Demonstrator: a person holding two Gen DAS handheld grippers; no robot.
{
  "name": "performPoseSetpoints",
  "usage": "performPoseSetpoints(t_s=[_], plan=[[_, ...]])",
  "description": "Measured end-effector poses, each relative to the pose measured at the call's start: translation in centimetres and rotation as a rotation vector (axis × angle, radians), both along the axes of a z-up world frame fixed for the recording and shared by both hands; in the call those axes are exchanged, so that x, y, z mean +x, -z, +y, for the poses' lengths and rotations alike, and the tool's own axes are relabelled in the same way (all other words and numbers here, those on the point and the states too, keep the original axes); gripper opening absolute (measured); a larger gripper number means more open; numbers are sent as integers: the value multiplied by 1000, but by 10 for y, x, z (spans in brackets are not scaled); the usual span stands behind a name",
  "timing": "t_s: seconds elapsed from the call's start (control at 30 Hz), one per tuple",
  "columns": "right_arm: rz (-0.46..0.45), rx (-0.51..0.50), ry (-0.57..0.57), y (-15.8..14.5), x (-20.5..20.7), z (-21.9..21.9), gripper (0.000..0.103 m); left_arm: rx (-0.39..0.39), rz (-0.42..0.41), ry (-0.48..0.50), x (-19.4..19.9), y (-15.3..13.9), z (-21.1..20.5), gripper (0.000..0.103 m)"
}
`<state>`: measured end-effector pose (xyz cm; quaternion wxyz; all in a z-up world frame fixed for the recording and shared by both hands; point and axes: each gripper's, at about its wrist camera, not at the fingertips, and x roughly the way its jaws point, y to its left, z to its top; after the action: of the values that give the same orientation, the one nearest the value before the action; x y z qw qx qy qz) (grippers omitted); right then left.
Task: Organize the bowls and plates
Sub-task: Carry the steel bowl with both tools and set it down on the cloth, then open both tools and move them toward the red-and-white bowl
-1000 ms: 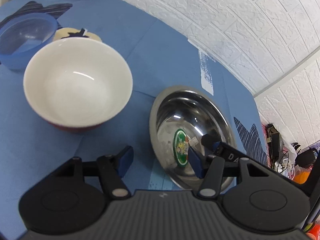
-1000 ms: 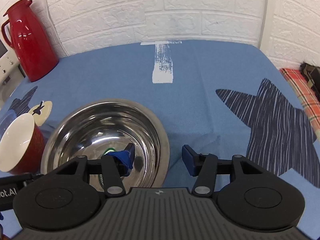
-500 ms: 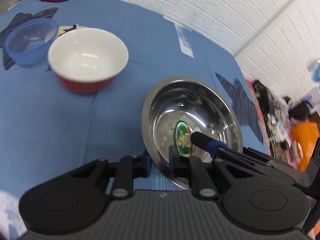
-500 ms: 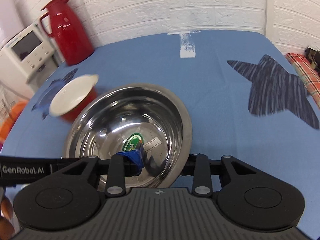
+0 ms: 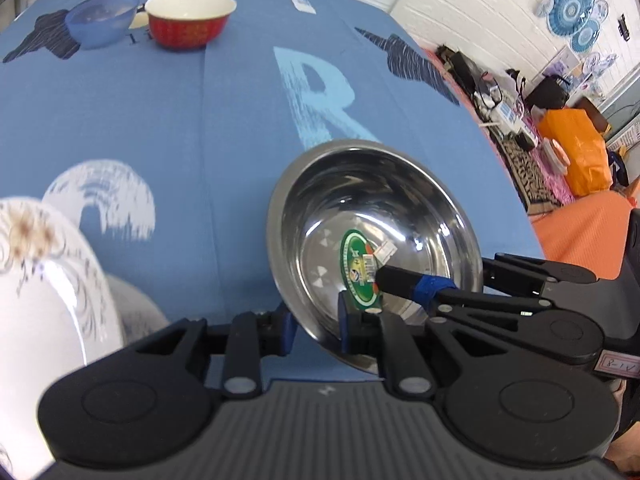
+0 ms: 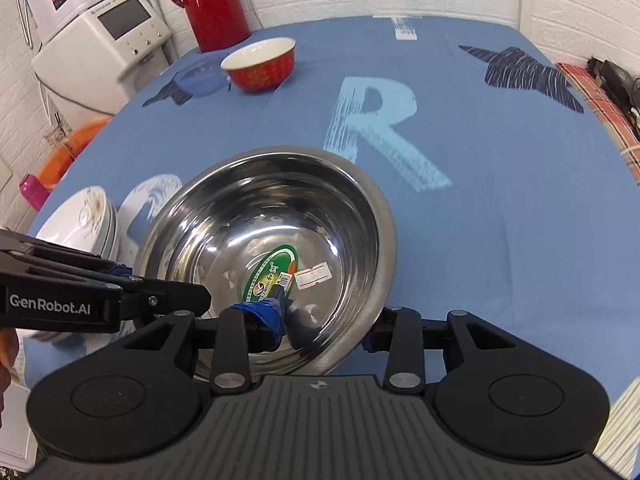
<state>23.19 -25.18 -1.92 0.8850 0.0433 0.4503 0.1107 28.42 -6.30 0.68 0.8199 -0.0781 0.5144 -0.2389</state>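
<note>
A steel bowl (image 5: 360, 208) (image 6: 248, 216) with a green sticker inside is held tilted over the near part of the blue table. My left gripper (image 5: 316, 320) is shut on its near-left rim, one finger inside and one outside. The right gripper (image 6: 324, 322) is shut on the near-right rim, its blue-taped finger (image 5: 404, 280) inside the bowl. A stack of white patterned plates (image 5: 48, 280) (image 6: 76, 216) sits just left of the bowl. A red bowl (image 5: 190, 16) (image 6: 260, 64) and a blue bowl (image 5: 100, 20) (image 6: 200, 78) stand far back.
A red thermos (image 6: 212, 0) stands at the table's far edge, with a white appliance (image 6: 104, 40) beyond the left side. An orange basin (image 6: 68, 144) and a pink bottle (image 6: 34, 194) are below the left edge. Clutter and an orange bag (image 5: 576, 148) lie off to the right.
Both grippers shut on the steel bowl's rim and carried it from beside the red bowl toward the near edge, up to the white plates.
</note>
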Motion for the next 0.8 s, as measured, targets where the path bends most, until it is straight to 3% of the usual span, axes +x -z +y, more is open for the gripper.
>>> performPoseSetpoints(t_s=[0.37,0.43,0.47,0.5,0.8], plan=[[37,-24,-22,11,-12,6,24,14,53,10,-4,22,3,14],[36,-13,-13,8,-13,3,24,8,68,16,-2,21,2,27],[31,-14,-9,7,-13,2,23,1,69,18,-2,20,3,47],[24,-19,0,5,-15,-1,23,-2,61,13,-3,18,5,52],[-84,25,97,-37,-19,-31,25,-40,-30,-10,-5,-28,41,53]])
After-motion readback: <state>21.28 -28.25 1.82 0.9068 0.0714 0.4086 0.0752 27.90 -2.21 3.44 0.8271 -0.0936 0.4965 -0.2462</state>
